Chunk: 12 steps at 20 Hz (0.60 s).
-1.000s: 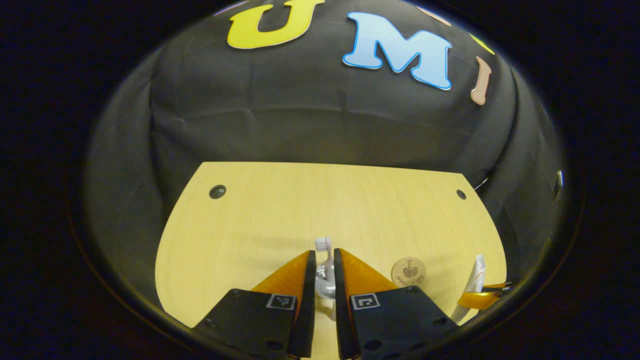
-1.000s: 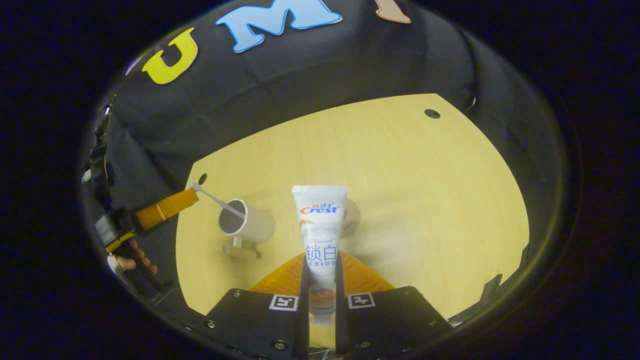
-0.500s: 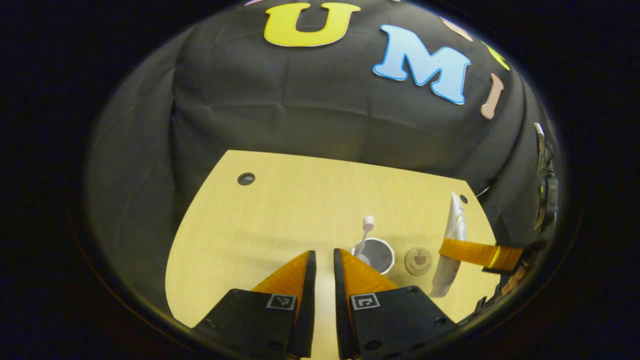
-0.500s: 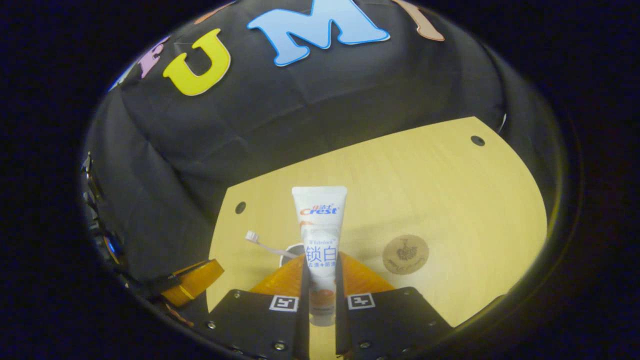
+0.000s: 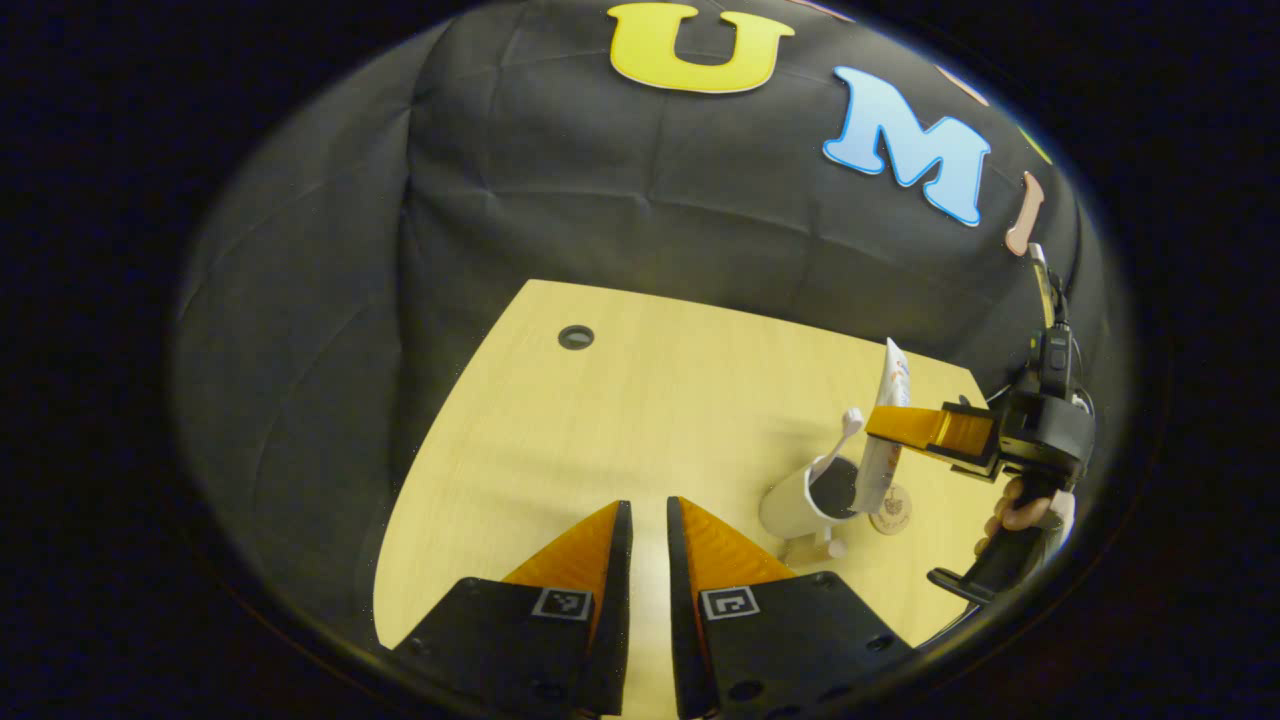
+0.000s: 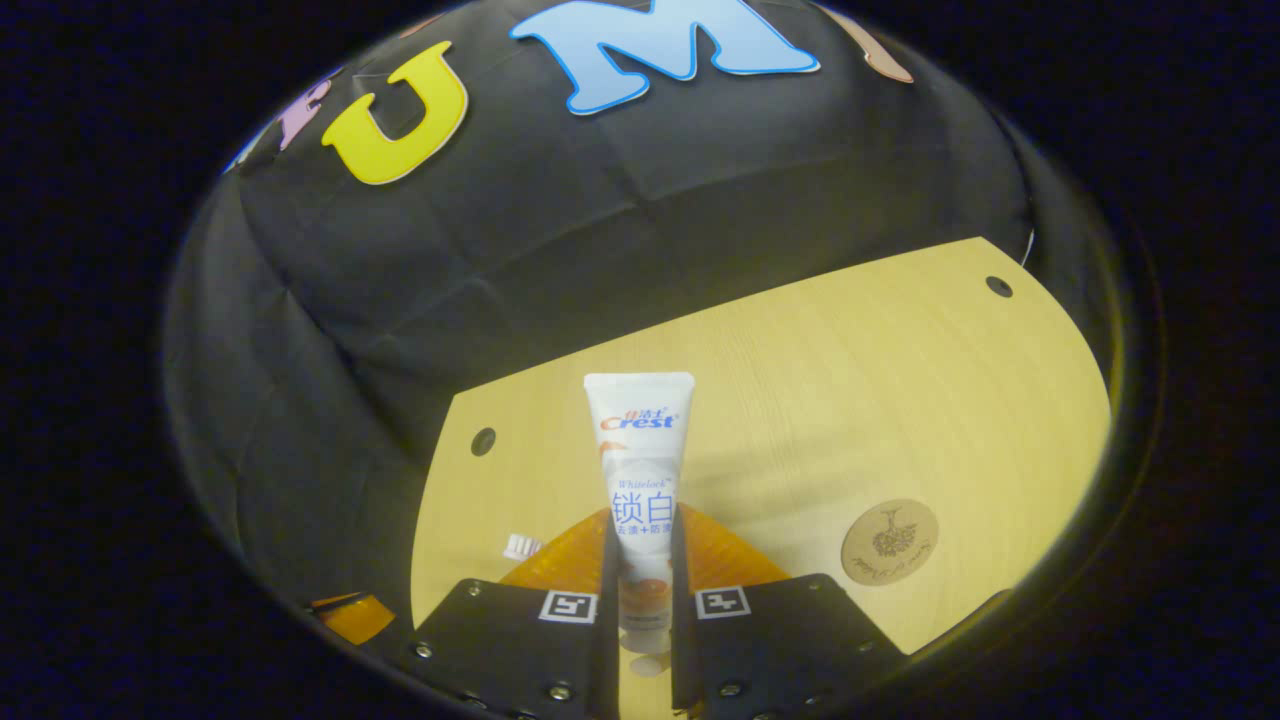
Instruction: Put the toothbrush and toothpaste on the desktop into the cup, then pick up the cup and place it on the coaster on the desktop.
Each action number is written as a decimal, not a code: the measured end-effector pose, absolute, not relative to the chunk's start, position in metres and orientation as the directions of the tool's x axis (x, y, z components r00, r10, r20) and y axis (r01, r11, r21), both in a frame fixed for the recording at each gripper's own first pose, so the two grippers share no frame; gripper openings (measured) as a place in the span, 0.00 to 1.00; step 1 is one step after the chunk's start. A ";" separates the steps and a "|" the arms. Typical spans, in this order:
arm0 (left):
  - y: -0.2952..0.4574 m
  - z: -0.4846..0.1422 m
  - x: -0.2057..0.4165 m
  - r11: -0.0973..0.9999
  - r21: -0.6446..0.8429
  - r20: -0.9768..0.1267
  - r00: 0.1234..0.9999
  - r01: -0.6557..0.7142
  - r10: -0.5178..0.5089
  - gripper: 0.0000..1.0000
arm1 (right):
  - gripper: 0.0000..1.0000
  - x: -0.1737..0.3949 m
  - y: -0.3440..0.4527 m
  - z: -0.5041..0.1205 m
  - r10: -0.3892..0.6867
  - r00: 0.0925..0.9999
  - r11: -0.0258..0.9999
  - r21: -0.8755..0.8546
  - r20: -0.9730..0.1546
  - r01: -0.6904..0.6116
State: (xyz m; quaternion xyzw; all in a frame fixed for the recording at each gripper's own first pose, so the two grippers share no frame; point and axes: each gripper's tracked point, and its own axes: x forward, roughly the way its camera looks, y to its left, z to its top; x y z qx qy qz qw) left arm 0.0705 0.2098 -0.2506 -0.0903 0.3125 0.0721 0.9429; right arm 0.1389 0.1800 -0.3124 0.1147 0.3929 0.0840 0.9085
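Note:
The white cup (image 5: 795,500) stands on the wooden desktop (image 5: 620,420), and the toothbrush (image 5: 845,430) leans in it with its head up. My right gripper (image 5: 900,425) is shut on the white toothpaste tube (image 5: 885,440), holding it upright with its lower end at the cup's mouth. The round wooden coaster (image 5: 893,510) lies just beyond the cup. My left gripper (image 5: 646,505) hovers left of the cup, its fingers close together with nothing between them. In the right gripper view the tube (image 6: 640,460) stands between my right gripper's (image 6: 642,515) fingers. The coaster (image 6: 889,541) lies lower right and the toothbrush head (image 6: 520,545) peeks out lower left.
A hand (image 5: 1015,510) holds the right gripper's handle at the desktop's right edge. Small round holes (image 5: 575,337) (image 6: 998,287) sit near the desktop's far corners. An orange finger of the left gripper (image 6: 350,615) shows at the lower left of the right gripper view.
The left gripper has pulled away to the left, leaving the toothbrush in the cup. The right gripper has carried the toothpaste over to the cup's mouth.

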 end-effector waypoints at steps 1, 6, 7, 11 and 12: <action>0.215 -0.252 0.069 0.971 -0.127 -0.604 0.792 -0.204 0.087 0.26 | 0.21 0.141 0.181 -0.317 0.237 0.679 0.962 0.264 -0.694 -0.066; 0.230 -0.257 0.055 0.957 -0.148 -0.613 0.783 -0.250 0.110 0.26 | 0.21 0.148 0.186 -0.325 0.241 0.717 0.966 0.229 -0.654 -0.115; 0.232 -0.258 0.053 0.956 -0.146 -0.616 0.780 -0.255 0.114 0.26 | 0.21 0.148 0.188 -0.325 0.250 0.728 0.964 0.231 -0.638 -0.129; 0.234 -0.266 0.045 0.954 -0.131 -0.632 0.765 -0.269 0.129 0.31 | 0.21 0.142 0.186 -0.328 0.248 0.770 0.967 0.197 -0.588 -0.161; 0.232 -0.268 0.044 0.954 -0.132 -0.635 0.762 -0.268 0.126 0.31 | 0.24 0.140 0.187 -0.330 0.253 0.770 0.966 0.189 -0.585 -0.173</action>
